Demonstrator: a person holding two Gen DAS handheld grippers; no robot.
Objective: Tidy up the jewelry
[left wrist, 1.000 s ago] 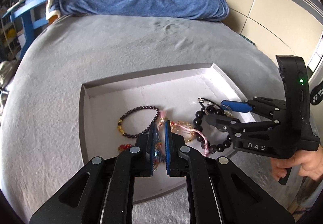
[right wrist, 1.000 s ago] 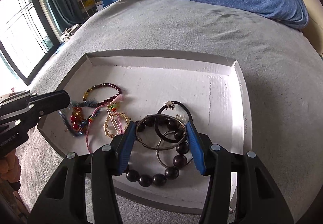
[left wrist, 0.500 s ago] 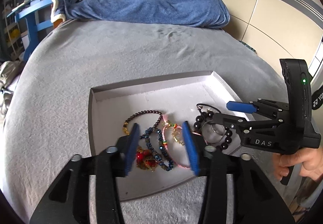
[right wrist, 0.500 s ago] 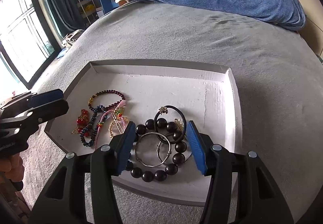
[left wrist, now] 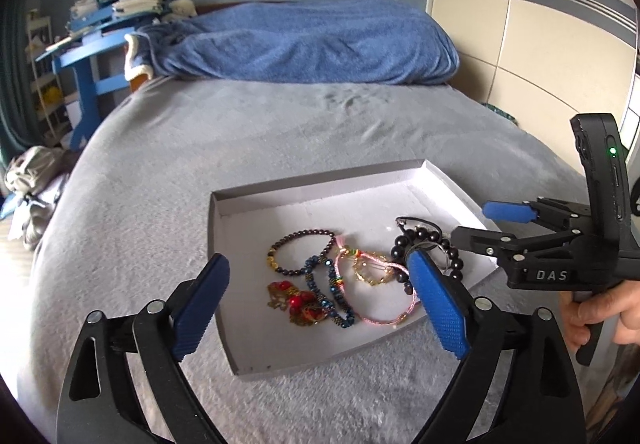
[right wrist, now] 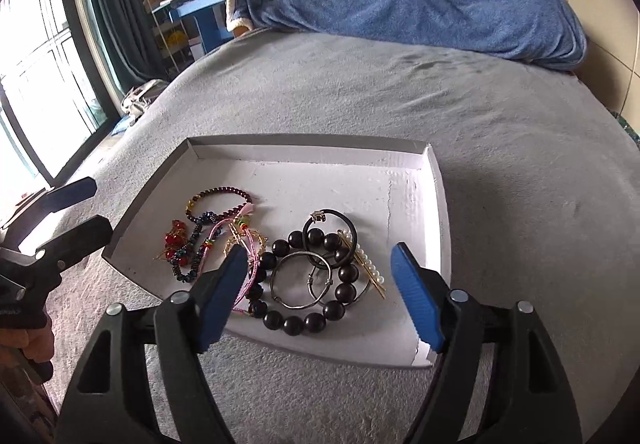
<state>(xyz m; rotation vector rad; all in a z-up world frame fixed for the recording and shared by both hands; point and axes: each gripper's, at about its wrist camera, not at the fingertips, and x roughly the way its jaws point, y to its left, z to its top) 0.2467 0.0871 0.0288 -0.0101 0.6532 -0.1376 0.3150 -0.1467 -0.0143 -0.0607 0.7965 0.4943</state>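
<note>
My left gripper (left wrist: 320, 308) let go, backed off; both fingers apart, empty; right gripper (right wrist: 320, 296) above shallow white cardboard tray (right wrist: 436, 180). Jewelry still heaped.

One second ago our left claw (left wrist: 320, 302) is closed on the colourful tangle of bracelets (left wrist: 320, 294) in the tray (left wrist: 224, 204); now it stands wide open, higher and farther back, and the tangle lies spread on the tray floor. Our right claw (right wrist: 320, 296) is also wider open and pulled back from the big dark bead bracelet (right wrist: 304, 276), which now lies free together with the metal rings (right wrist: 300, 280).
</note>
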